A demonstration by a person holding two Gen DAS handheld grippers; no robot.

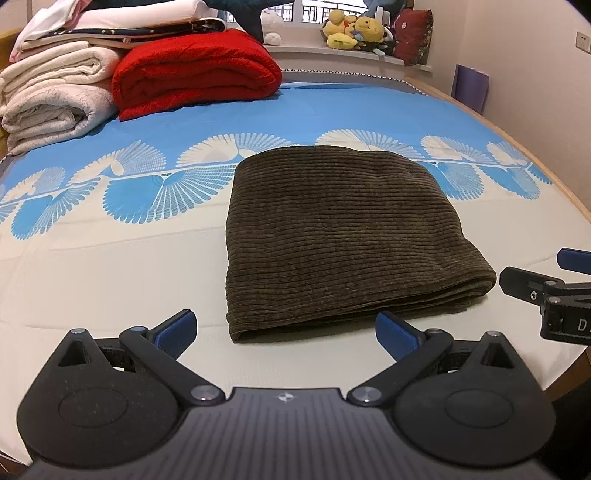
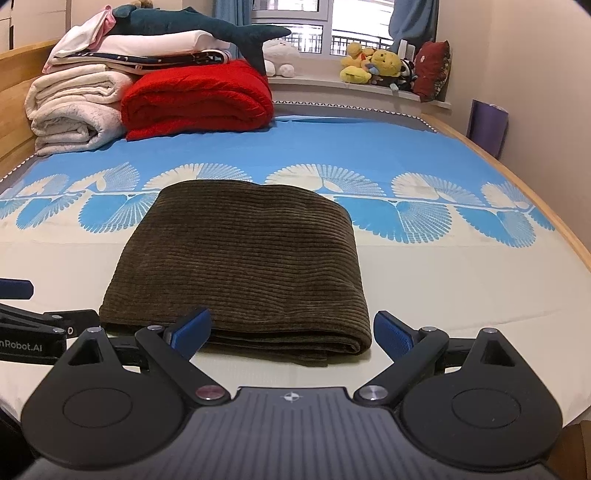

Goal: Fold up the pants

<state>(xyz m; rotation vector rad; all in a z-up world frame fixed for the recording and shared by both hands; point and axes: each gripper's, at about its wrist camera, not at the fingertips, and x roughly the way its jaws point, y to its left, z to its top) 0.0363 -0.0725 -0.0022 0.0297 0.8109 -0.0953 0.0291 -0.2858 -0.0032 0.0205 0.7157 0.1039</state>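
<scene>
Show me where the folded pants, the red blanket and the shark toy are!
folded pants point(image 2: 243, 258): right wrist view, middle of the top layer.
red blanket point(image 2: 199, 99): right wrist view, middle of its rolled front.
shark toy point(image 2: 177, 24): right wrist view, its dark body.

We've got bare bed point(image 2: 461, 280) either side of the folded pants point(image 2: 243, 258); stacked blankets point(image 2: 195, 99) block the far-left corner.

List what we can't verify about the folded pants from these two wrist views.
- Pants underside and inner layers: hidden by the top layer, both views.
- Waistband, pockets, leg ends: tucked inside the fold.
- Far edge: foreshortened, alignment unclear.
- Right gripper: left fingertip overlaps the near edge; contact cannot be told.
- Left gripper: open, empty.
</scene>
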